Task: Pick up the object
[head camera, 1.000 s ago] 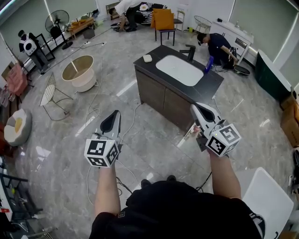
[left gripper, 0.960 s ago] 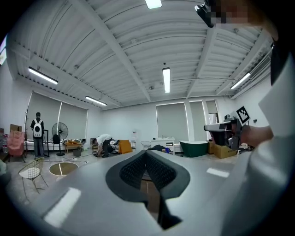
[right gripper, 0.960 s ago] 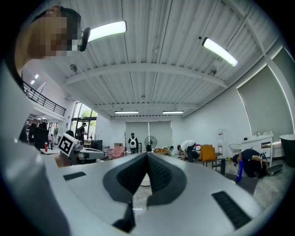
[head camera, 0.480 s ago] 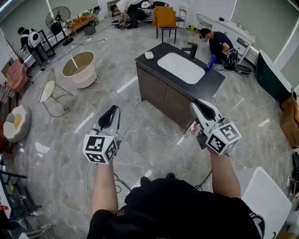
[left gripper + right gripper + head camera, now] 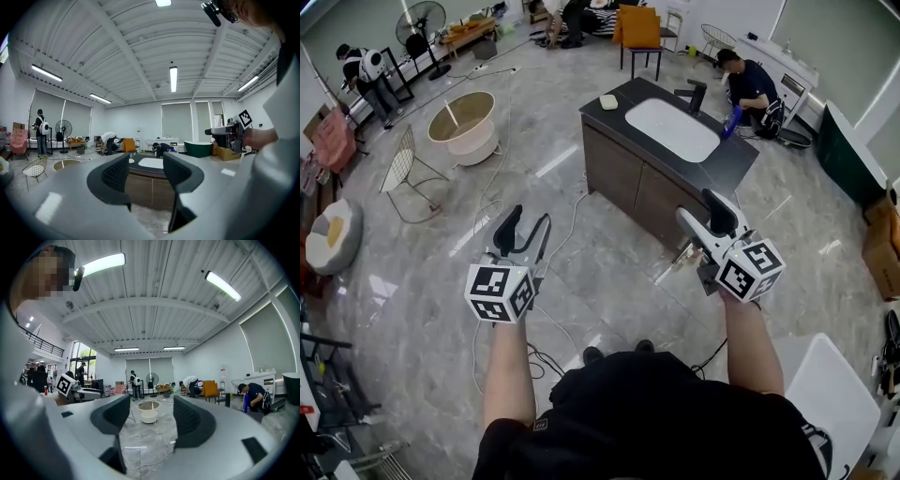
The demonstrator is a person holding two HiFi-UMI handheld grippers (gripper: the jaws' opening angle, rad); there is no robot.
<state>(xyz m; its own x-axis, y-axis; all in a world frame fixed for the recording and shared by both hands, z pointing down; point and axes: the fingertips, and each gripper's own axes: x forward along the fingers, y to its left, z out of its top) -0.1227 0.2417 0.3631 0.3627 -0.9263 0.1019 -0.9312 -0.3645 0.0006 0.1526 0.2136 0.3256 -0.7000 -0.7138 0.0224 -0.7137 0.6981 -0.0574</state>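
Note:
Both grippers hang in mid-air over the grey marble floor, a short way in front of a dark cabinet (image 5: 630,186) with a white basin (image 5: 672,129) in its top. A small white object (image 5: 608,101) lies on the cabinet's far left corner. My left gripper (image 5: 528,225) points toward the cabinet; its jaws are opening and nothing is between them. In the left gripper view (image 5: 145,171) the cabinet shows through the gap. My right gripper (image 5: 701,211) is nearer the cabinet's front, with its jaws opening too and empty. The right gripper view (image 5: 150,416) looks sideways across the floor.
A round beige tub (image 5: 461,127) and a wire chair (image 5: 403,169) stand at the left, with cables (image 5: 492,220) trailing over the floor. A person (image 5: 755,84) crouches behind the cabinet by a blue bottle (image 5: 731,122). A white seat (image 5: 834,394) is at lower right.
The jaws of both grippers were shut and now stand apart. Both grippers have shifted slightly, and the cabinet sits a little further right in the head view.

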